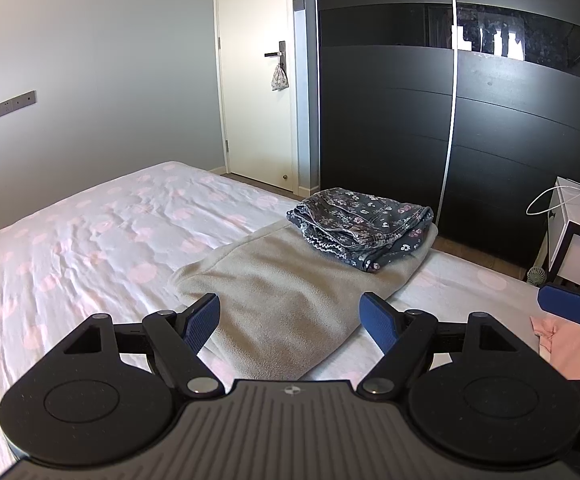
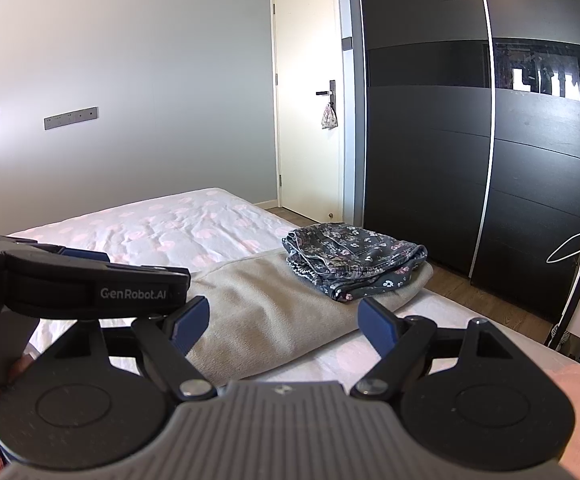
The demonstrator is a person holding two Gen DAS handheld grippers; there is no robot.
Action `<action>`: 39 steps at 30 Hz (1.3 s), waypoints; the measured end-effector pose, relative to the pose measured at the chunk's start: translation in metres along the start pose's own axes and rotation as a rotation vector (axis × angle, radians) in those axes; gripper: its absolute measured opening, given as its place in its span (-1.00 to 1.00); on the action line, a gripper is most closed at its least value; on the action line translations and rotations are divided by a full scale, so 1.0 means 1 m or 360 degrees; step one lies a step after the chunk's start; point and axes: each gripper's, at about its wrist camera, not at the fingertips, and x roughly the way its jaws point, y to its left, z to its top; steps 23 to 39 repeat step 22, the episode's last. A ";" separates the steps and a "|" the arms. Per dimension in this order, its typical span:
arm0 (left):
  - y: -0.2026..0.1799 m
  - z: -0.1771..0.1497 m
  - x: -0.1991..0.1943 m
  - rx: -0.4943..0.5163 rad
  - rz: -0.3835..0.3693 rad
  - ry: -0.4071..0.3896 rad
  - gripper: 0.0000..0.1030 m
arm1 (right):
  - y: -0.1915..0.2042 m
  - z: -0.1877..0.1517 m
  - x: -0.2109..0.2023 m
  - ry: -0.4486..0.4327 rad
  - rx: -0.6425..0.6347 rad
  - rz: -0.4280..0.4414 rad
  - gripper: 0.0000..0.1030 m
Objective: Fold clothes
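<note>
Hovering above bed [image 1: 69,240], left gripper [image 1: 290,320] & right gripper [image 2: 283,322] both spread wide, empty; grey folded blanket [image 1: 290,300] just ahead, floral folded garment [image 1: 360,226] atop its far end.

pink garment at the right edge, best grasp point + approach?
Judgement only, since most of it is out of frame. Take the pink garment at its near-left edge, where a small flap lifts off the bed. Come in low from the left with the right gripper, open and closest; one finger goes under the flap. The left gripper is open too, over the grey towel.
</note>
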 end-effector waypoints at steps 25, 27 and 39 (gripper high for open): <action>0.005 -0.002 -0.003 -0.0004 0.0009 -0.0014 0.48 | 0.002 0.000 -0.002 -0.0016 -0.0017 0.0002 0.64; 0.005 -0.002 -0.003 -0.0004 0.0009 -0.0014 0.48 | 0.002 0.000 -0.002 -0.0016 -0.0017 0.0002 0.64; 0.005 -0.002 -0.003 -0.0004 0.0009 -0.0014 0.48 | 0.002 0.000 -0.002 -0.0016 -0.0017 0.0002 0.64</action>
